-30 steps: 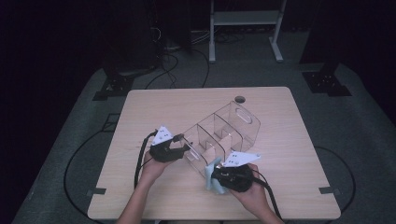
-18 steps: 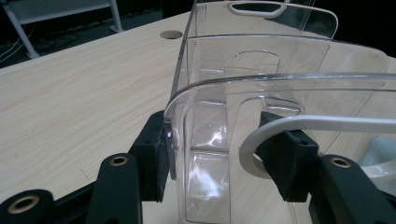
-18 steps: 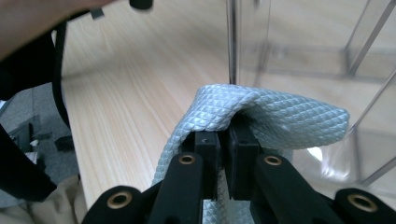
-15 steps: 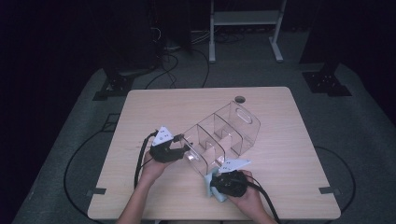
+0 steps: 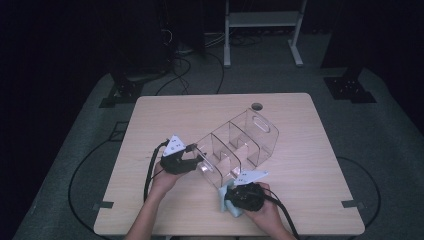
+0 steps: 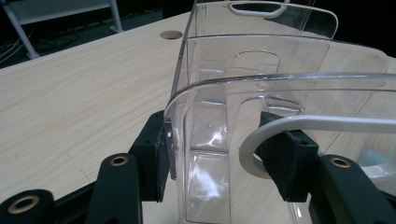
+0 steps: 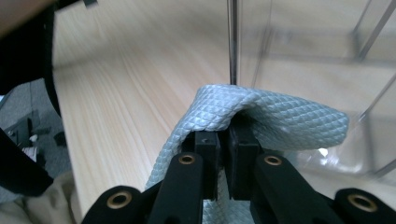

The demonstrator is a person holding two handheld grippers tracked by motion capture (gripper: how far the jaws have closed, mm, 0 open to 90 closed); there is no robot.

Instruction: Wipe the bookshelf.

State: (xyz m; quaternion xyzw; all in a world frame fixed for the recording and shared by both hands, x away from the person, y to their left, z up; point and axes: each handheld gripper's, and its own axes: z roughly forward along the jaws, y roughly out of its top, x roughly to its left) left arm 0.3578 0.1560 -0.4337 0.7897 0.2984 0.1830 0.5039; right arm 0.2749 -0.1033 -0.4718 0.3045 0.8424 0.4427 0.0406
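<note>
Left gripper (image 5: 192,159) clamped on the near end wall of a clear plastic organizer (image 5: 240,145), one black foam-faced pad pressed flat against the outside of the wall, the other against the inside, as the left gripper view shows. Hard, glossy, see-through plastic there, with rounded top corners, moulded ribs and an oval handle cut-out in the far end wall. Ahead of those jaws, three upright dividers splitting the box into a row of compartments, stretching away across the worktop (image 5: 160,115). Pale wood-grain laminate under it all, matte, with a round cable hole beyond the far end.

Right gripper (image 5: 243,196) pinched tight on a light blue cloth (image 7: 261,116), jaws closed with the fabric folded between them. Soft weave with a raised diamond or waffle pattern, draped in a hump over the pad tips and hanging down on both sides. Just ahead of these jaws, the organizer's clear wall, the cloth's front fold close to it or touching, hard to tell which. From above, cloth bunched beneath the right hand, just beside the box's near corner.
</note>
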